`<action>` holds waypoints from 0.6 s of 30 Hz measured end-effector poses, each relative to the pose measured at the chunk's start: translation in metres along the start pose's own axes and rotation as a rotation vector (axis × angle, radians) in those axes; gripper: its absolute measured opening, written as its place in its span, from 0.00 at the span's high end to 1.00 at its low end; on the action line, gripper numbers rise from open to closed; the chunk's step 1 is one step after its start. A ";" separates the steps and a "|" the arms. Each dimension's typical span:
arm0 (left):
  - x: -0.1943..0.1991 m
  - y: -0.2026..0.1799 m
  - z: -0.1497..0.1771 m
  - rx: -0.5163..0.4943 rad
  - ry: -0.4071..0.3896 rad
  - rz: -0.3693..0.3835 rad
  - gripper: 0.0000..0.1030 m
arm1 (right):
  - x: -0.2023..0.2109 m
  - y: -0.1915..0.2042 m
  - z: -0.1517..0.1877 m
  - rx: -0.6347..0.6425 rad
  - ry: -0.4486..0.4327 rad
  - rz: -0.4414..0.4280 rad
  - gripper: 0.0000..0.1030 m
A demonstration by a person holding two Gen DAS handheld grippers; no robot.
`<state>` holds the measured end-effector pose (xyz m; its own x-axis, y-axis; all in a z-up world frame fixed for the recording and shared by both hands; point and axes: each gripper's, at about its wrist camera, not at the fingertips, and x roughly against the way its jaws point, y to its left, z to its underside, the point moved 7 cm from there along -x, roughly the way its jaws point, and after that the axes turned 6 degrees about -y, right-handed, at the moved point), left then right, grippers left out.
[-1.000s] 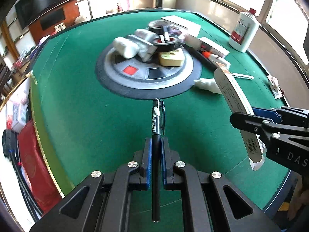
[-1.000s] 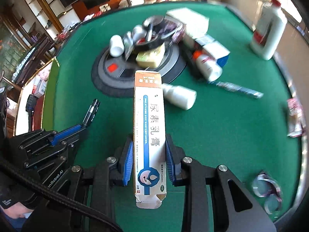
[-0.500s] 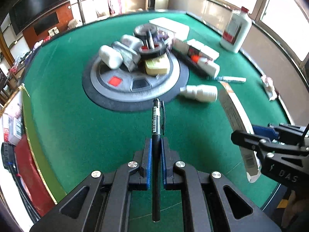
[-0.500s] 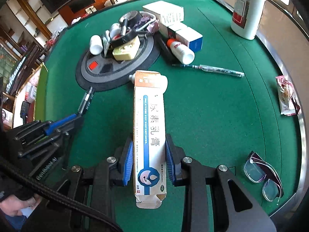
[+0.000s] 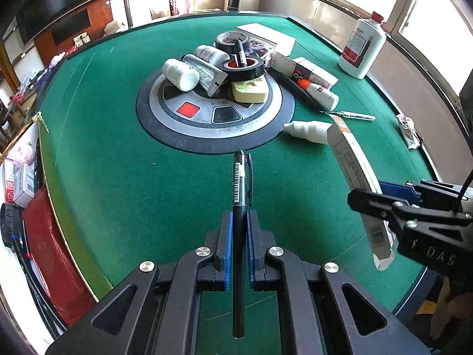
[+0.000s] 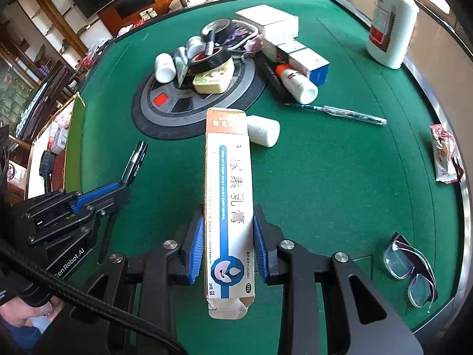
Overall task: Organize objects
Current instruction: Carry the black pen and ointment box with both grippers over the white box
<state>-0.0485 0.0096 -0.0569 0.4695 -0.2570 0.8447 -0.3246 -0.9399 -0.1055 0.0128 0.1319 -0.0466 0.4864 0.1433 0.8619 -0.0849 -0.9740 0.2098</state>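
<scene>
Two grips over green felt tabletop: left gripper fingers clamped on slim black barcoded pen; right gripper fingers pinching long white-and-orange cardboard ointment box.

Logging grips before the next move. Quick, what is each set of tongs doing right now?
Left tongs: shut on the black pen.
Right tongs: shut on the long carton.

Around the green table

We saw a dark television on the wall, a red folder beside the table edge, and bright windows behind the far side.
</scene>
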 end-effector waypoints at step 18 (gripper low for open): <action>0.024 0.014 -0.002 0.041 -0.049 0.040 0.94 | 0.007 0.036 0.001 0.065 0.004 -0.020 0.74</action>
<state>-0.0436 -0.0097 -0.0368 0.4966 -0.3044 0.8128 -0.3106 -0.9368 -0.1611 0.0143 0.0973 -0.0334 0.4838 0.1634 0.8598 -0.0187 -0.9803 0.1968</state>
